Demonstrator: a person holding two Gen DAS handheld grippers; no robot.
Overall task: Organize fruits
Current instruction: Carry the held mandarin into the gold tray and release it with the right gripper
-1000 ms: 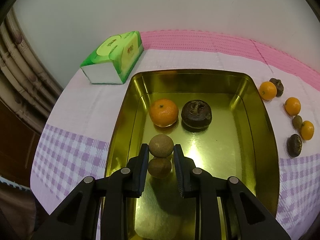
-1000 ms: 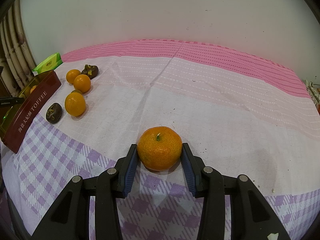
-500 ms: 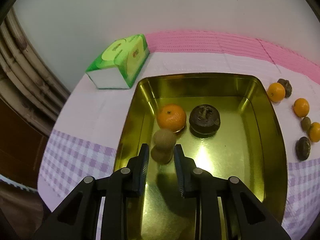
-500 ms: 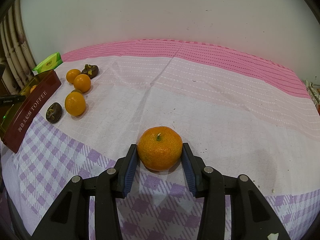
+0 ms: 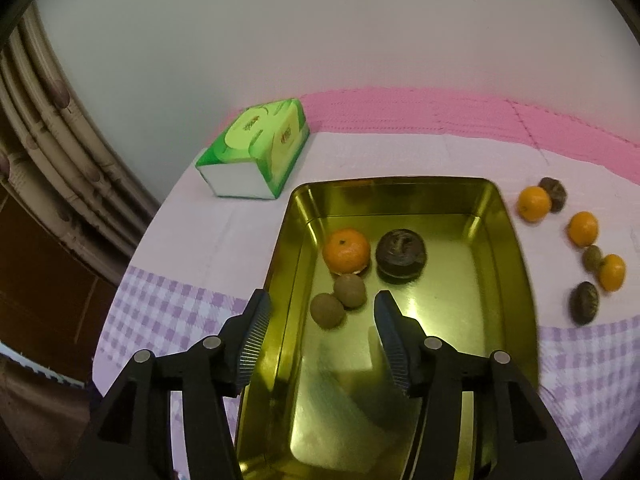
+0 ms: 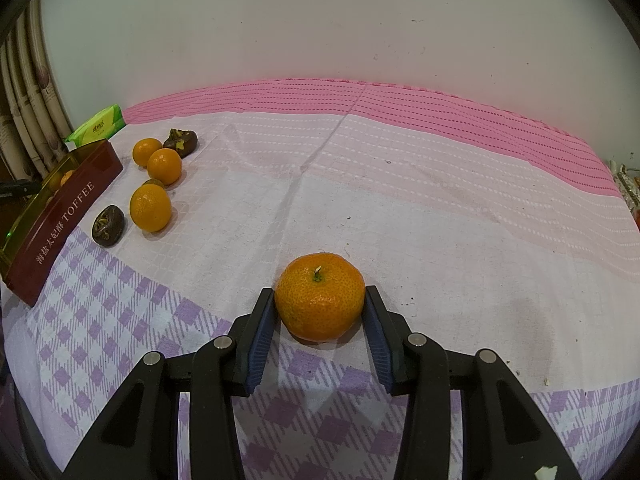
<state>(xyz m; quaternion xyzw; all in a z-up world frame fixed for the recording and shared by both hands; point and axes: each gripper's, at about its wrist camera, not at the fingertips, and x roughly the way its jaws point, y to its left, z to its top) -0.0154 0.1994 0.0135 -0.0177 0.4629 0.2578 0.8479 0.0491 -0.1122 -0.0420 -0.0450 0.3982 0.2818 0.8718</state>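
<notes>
Gold and shiny, the metal tin (image 5: 516,264) is a long box shape, and in the left wrist view its long side runs away from the camera toward the wall. Inside it sit a round bumpy mandarin (image 5: 346,251), a dark wrinkly fruit (image 5: 401,255) and two small brown longans (image 5: 338,300) that touch each other. The left gripper (image 5: 322,320) has just been opening its jaws; they stand apart above the longans and hold nothing. In the right wrist view the tin's dark red outer side (image 6: 68,216) reads "TOFFEE" beside some Chinese letters. Near it on the cloth lie three small oranges (image 6: 151,208) and two dark fruits (image 6: 108,226). The right gripper (image 6: 320,312) has its blue ridged pads on both sides of a big mandarin (image 6: 320,296), which sits on the cloth with its stem up. The tablecloth (image 6: 400,200) is pink, white and purple checks. A green tissue pack (image 5: 256,152) lies just past the tin.
</notes>
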